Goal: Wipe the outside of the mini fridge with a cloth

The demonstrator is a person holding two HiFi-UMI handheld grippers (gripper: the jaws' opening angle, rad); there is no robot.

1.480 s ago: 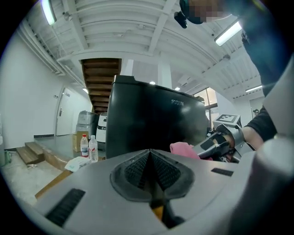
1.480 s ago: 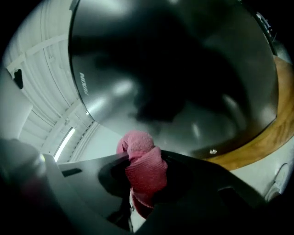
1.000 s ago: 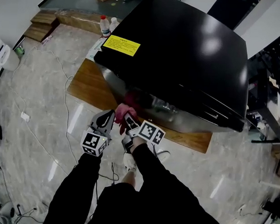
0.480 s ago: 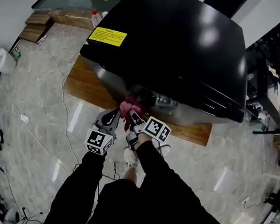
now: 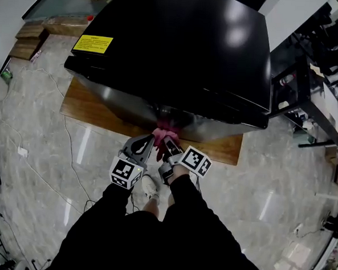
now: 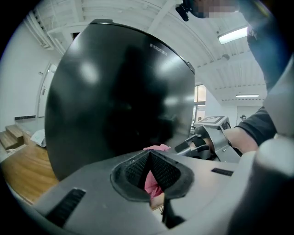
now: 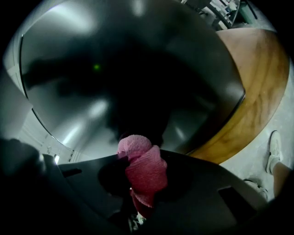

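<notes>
The black mini fridge (image 5: 180, 41) stands on a low wooden platform (image 5: 90, 111), with a yellow label (image 5: 93, 43) on its top. A pink cloth (image 5: 162, 132) is pressed against the lower part of the fridge's shiny front face. My right gripper (image 5: 168, 142) is shut on it. In the right gripper view the cloth (image 7: 140, 167) bulges out of the jaws against the fridge (image 7: 128, 69). My left gripper (image 5: 148, 140) hangs just left of the cloth, its pads (image 6: 158, 172) meeting with nothing between them. The left gripper view shows the fridge's dark wall (image 6: 119, 92) close ahead.
A white cable (image 5: 65, 148) trails over the marble floor at the left. Wooden steps (image 5: 26, 37) sit at the upper left and a metal rack (image 5: 309, 83) stands to the fridge's right. The person's shoe (image 5: 150, 187) is just below the grippers.
Both grippers and the cloth have moved up toward the fridge's front face, and the cloth now rests against it. The head camera has shifted closer over the fridge.
</notes>
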